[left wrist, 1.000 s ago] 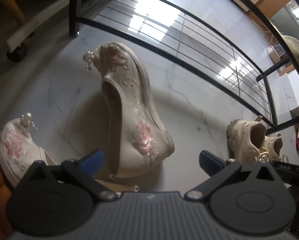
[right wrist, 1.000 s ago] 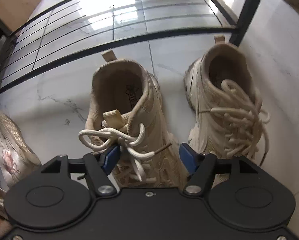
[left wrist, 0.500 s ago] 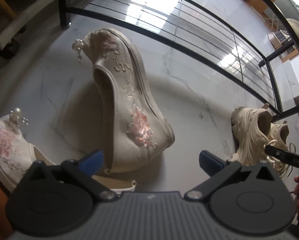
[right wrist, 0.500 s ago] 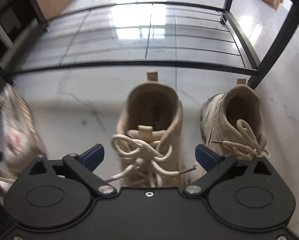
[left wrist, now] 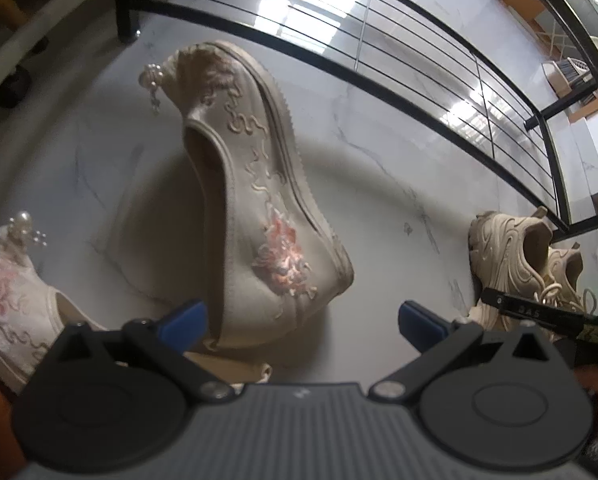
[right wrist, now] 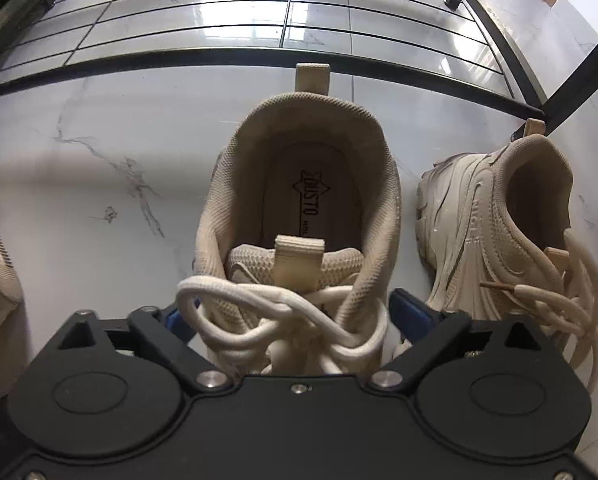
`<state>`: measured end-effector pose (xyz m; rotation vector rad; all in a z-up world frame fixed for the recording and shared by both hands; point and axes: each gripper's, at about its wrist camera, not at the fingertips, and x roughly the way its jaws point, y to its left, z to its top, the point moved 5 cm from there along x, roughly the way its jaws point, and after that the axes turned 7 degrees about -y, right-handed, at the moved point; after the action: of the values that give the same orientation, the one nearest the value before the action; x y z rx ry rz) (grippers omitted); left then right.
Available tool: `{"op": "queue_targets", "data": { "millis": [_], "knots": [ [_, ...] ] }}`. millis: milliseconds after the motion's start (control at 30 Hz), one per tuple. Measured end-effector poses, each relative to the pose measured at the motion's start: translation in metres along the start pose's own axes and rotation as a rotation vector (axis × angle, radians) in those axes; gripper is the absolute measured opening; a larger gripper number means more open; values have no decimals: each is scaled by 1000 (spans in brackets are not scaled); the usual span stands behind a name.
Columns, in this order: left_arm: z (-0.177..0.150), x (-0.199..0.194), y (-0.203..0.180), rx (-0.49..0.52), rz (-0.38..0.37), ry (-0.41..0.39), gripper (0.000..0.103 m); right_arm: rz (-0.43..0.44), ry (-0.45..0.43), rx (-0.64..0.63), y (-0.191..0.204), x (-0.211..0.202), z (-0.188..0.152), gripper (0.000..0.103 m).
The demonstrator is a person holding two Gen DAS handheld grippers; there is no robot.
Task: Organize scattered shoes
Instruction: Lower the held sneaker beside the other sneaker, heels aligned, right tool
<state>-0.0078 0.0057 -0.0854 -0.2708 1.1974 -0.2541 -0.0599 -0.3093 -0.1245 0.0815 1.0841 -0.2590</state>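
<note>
In the left wrist view a cream embroidered shoe lies on its side on the marble floor, just ahead of my open, empty left gripper. Its mate stands at the lower left. In the right wrist view my right gripper is open, its blue pads either side of a beige laced sneaker, heel pointing away. The second sneaker stands to its right. Both sneakers and the right gripper show at the right of the left wrist view.
A black metal shoe rack with thin bars runs along the floor behind the shoes; it also shows in the left wrist view. A rack post stands by the right sneaker. A wheeled furniture base sits at far left.
My right gripper opened from the sneaker, pulled back, then moved in again so its pads flank the sneaker's laced front. The left gripper shifted slightly; the embroidered shoes have not moved.
</note>
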Motion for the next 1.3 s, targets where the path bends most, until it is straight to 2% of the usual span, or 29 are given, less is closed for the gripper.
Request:
{"op": "queue_targets", "data": {
  "millis": [267,433,633,700,833,933,1067,1200,1300],
  "knots": [
    [0,4,1,-8,0,14,102,53,-22,51,-6,-6,-1,78],
    [-1,6,2,-10,3,13,102,100,-43,94,-10,-12,0,77],
    [-1,6,4,-2,13,-5,102,200,-147,98,-19,-54,7,77],
    [-1,4,3,9,11,-19,102,204,-167,96,-22,-65,8,77],
    [-1,3,-2,39,5,-70,102,204,-261,132,-48,-114,-1,77],
    [-5,1,-4,45,-6,-92,102,181,-311,152,-69,-138,-8,77],
    [-9,-2,-5,57,4,-109,102,69,-385,195,-131,-174,-20,77],
    [-16,-6,-9,79,7,-138,102,-52,-374,213,-172,-172,-31,77],
    [-21,-10,-15,98,1,-164,102,-147,-316,247,-207,-141,-43,77]
  ]
}}
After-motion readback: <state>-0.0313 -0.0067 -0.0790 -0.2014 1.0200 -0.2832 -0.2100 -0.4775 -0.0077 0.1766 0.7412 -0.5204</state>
